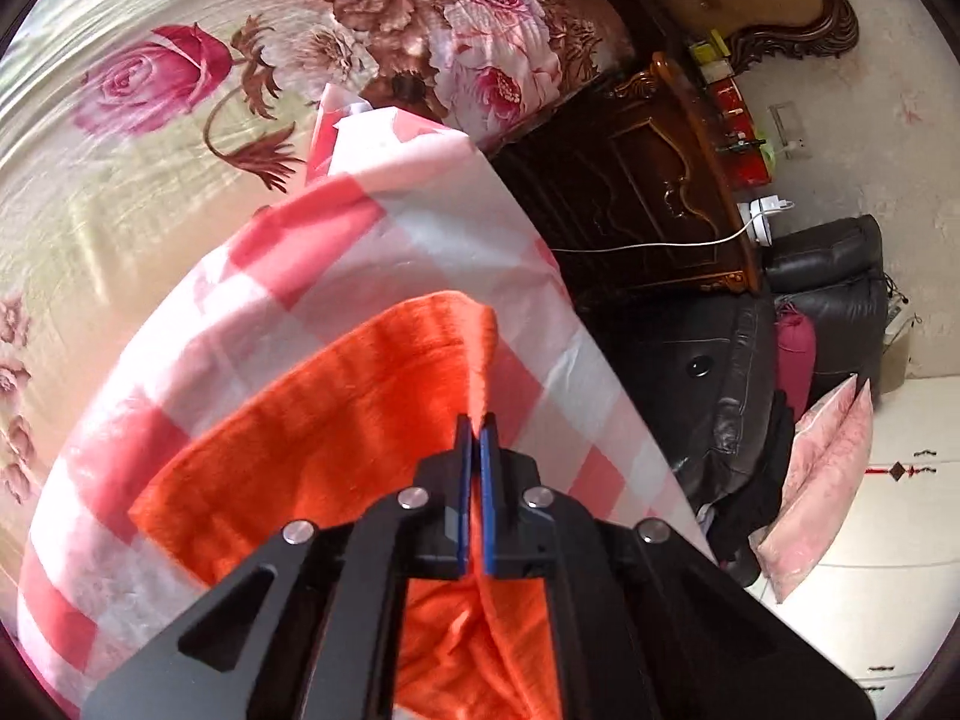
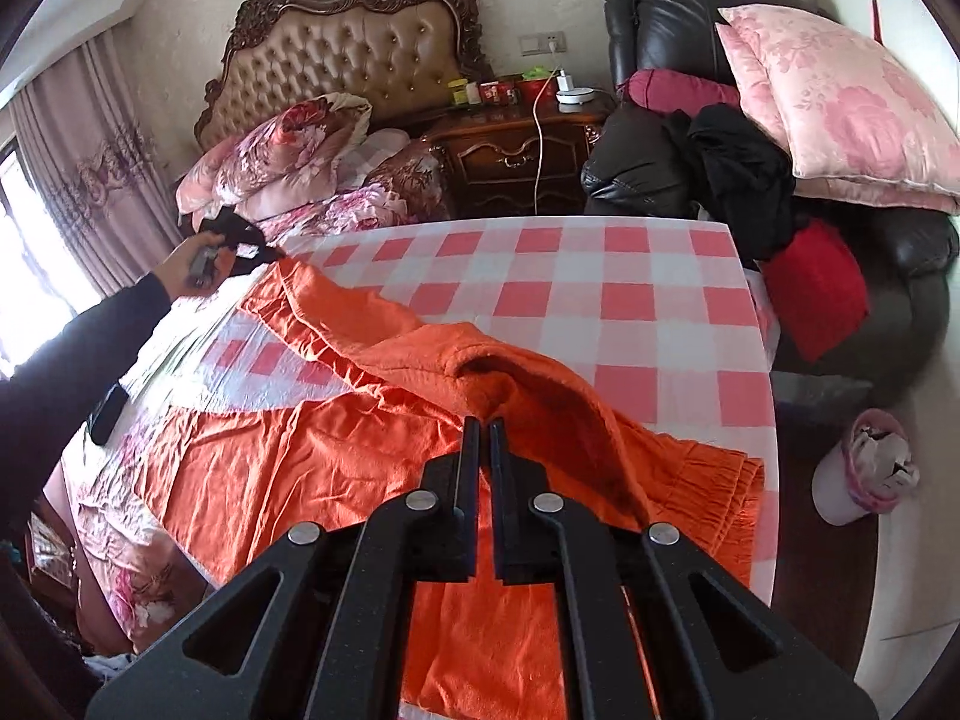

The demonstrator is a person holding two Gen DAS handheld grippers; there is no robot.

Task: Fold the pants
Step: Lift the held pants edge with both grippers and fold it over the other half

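While both grippers are pinched on fabric, one pair of orange pants [image 2: 336, 450] is seen crumpled across a red-and-white checked cloth [image 2: 600, 294] on the bed. One end is lifted toward the cloth's far left corner by the left gripper [image 1: 478, 420], its blue pads pressed together on a raised fold. A second fold near the cloth's near edge is clamped by the right gripper [image 2: 480, 423], fingers nearly closed.
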